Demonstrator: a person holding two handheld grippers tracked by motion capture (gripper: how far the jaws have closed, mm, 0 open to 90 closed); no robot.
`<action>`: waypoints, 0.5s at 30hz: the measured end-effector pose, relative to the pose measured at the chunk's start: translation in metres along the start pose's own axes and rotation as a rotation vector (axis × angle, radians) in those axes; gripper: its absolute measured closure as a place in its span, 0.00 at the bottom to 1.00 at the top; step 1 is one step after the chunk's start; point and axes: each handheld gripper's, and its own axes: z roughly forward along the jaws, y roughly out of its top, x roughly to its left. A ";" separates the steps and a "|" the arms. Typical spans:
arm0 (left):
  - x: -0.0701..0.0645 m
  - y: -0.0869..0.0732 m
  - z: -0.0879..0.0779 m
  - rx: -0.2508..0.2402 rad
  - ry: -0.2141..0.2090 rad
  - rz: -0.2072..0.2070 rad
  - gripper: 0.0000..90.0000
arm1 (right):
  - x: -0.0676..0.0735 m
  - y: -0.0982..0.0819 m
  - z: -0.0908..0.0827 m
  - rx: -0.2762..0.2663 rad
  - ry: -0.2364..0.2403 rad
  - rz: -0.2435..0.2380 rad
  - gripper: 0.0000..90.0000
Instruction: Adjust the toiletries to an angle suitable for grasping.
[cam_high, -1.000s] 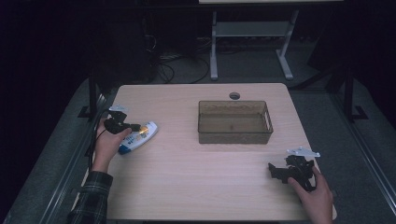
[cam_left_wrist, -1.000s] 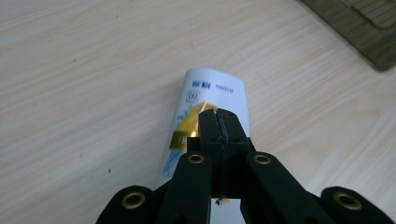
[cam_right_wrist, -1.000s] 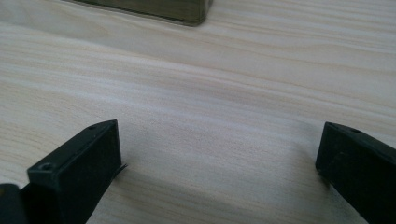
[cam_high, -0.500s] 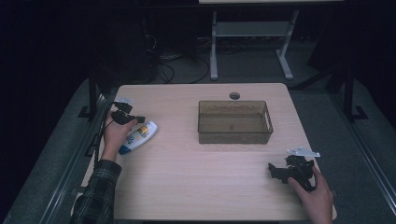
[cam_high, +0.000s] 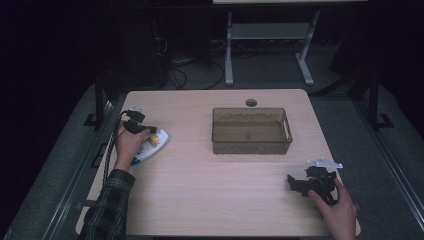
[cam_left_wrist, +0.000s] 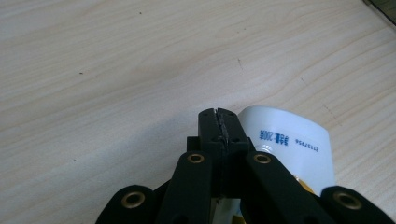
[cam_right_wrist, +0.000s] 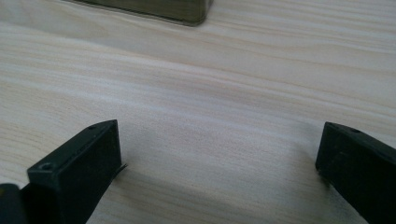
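A white tube (cam_high: 151, 145) with blue and yellow print lies flat near the table's left edge. My left gripper (cam_high: 146, 130) is low over its near-left end, held by a hand in a plaid sleeve. In the left gripper view its jaws are pressed together, gripper (cam_left_wrist: 219, 122) shut with nothing between the tips, and the tube (cam_left_wrist: 292, 144) lies just to the right of and beneath them. My right gripper (cam_high: 295, 183) rests at the front right of the table. Its fingers (cam_right_wrist: 79, 163) stand wide apart, the gripper (cam_right_wrist: 219, 154) open over bare wood.
A clear brownish bin (cam_high: 251, 145) stands right of centre on the wooden table (cam_high: 210, 190); its corner (cam_right_wrist: 154, 9) lies ahead of the right gripper. A cable hole (cam_high: 251, 102) sits at the far edge. Dark floor, cables and a metal stand lie beyond.
My left hand has shifted slightly right and away from the person and sunk lower beside the tube. The tube and the right gripper have stayed put.
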 end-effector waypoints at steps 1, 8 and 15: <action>0.000 0.000 0.000 0.002 -0.001 0.001 1.00 | 0.000 0.000 0.000 0.000 0.000 0.000 0.00; -0.004 -0.002 0.003 0.015 -0.016 0.007 1.00 | 0.000 0.000 0.000 0.000 0.000 0.000 0.00; -0.016 -0.004 0.006 0.034 -0.035 0.013 1.00 | 0.000 0.000 0.000 0.000 0.000 0.000 0.00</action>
